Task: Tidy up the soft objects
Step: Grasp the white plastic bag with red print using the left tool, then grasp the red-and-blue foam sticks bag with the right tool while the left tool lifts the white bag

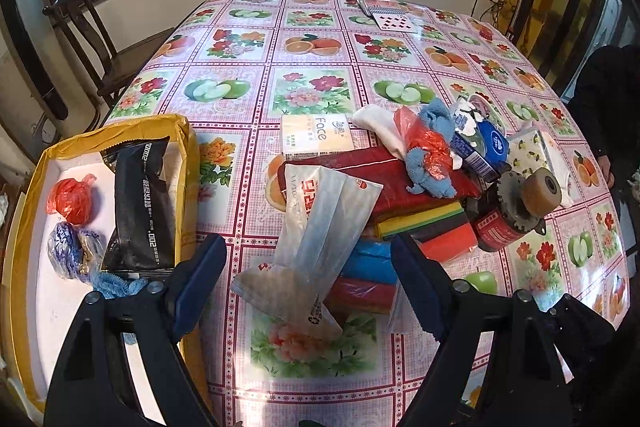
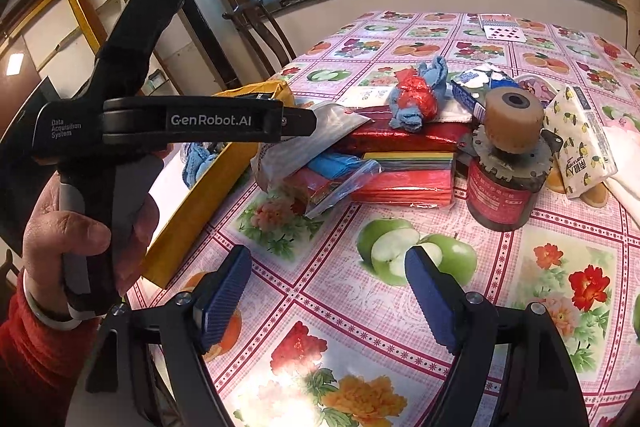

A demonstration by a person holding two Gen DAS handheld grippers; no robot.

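Observation:
A yellow-rimmed box (image 1: 188, 163) at the table's left holds a black wipes pack (image 1: 140, 203), a red bag (image 1: 70, 199) and a blue bag (image 1: 66, 251). Beside it lies a pile: a clear plastic bag (image 1: 316, 227), a red cloth (image 1: 380, 179), coloured cloth packs (image 1: 436, 227), a blue rag with red plastic (image 1: 428, 151) and tissue packs (image 1: 316, 137). My left gripper (image 1: 308, 279) hovers open over the clear bag's near end. My right gripper (image 2: 328, 291) is open above bare tablecloth, short of the pile (image 2: 400, 163). The left gripper's body (image 2: 180, 123) shows at the left of the right wrist view, held by a hand.
A red can topped by a toothed disc and a brown roller (image 2: 508, 163) stands right of the pile. A lemon-print tissue pack (image 2: 580, 143) leans beside it. Playing cards (image 1: 388, 15) lie at the far edge. A wooden chair (image 1: 92, 39) stands far left.

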